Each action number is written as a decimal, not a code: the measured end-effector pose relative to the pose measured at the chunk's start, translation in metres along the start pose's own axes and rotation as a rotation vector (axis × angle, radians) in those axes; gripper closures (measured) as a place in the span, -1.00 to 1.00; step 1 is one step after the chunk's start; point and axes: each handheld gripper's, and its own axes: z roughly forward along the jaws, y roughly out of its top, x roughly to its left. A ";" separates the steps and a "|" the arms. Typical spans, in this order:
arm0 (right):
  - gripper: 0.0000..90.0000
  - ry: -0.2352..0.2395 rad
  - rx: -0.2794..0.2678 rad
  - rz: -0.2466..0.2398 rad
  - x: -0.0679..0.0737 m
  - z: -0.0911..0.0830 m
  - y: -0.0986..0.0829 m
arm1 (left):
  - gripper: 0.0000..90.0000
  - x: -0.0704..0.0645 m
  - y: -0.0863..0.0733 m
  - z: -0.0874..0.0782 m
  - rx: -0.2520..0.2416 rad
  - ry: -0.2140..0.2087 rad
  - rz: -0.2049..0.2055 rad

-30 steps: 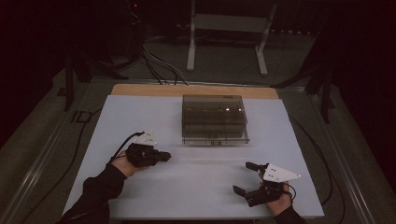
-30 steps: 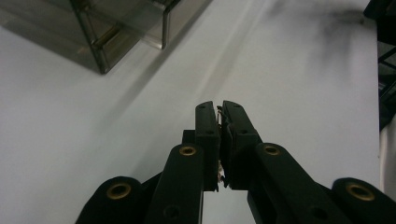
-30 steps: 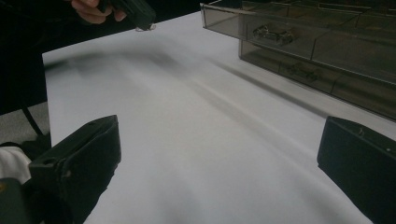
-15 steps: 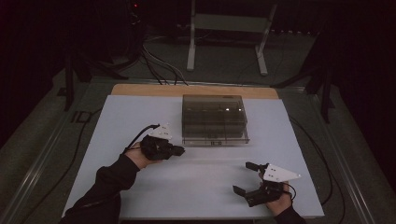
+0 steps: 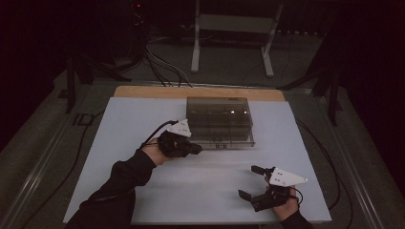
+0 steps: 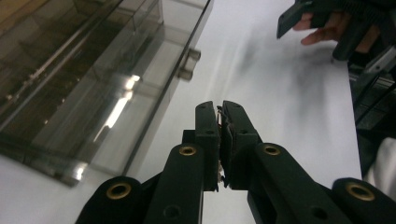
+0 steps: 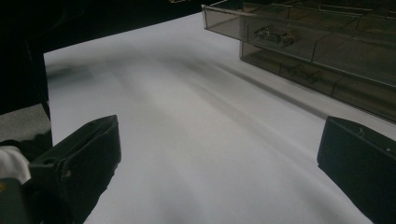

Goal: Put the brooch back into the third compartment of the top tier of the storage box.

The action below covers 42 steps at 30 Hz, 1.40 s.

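Moved my left gripper [image 5: 195,149] forward, jaws pressed together, beside smoky compartment box's [image 5: 219,120] front-left corner. Right gripper [image 5: 249,182] spread wide near table's [image 5: 119,129] front-right corner.

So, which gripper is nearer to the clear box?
Left. The left gripper sits at the front left corner of the clear box, jaws shut. The right gripper is well back near the table's near edge, jaws open.

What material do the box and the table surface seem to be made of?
The box looks like smoke-tinted clear plastic with a glossy finish: inner dividers show through its lid, and a lamp reflects on it. The table surface looks like a matte white sheet, perhaps laminate or paper; a bare wooden edge shows at its far side.
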 end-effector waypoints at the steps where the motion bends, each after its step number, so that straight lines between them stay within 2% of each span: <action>1: -1.00 0.001 -0.001 0.003 0.000 0.000 0.000 | 0.94 0.000 0.002 0.002 0.000 -0.006 0.002; 10: -1.00 0.001 0.002 -0.005 0.001 0.000 0.000 | 0.94 0.000 0.022 0.019 -0.012 -0.033 0.011; 16: -1.00 0.003 -0.003 -0.001 0.001 -0.001 0.001 | 0.94 -0.001 0.035 0.025 0.002 -0.036 0.036; 33: -1.00 0.002 -0.005 -0.002 0.001 -0.002 0.001 | 0.94 -0.001 0.072 0.042 -0.007 -0.050 0.055; 37: -1.00 0.004 -0.010 0.002 0.001 -0.002 0.001 | 0.94 -0.001 0.077 0.047 -0.014 -0.059 0.051; 42: -1.00 0.004 -0.011 0.002 0.001 -0.002 0.001 | 0.94 0.001 0.085 0.052 -0.030 -0.045 0.040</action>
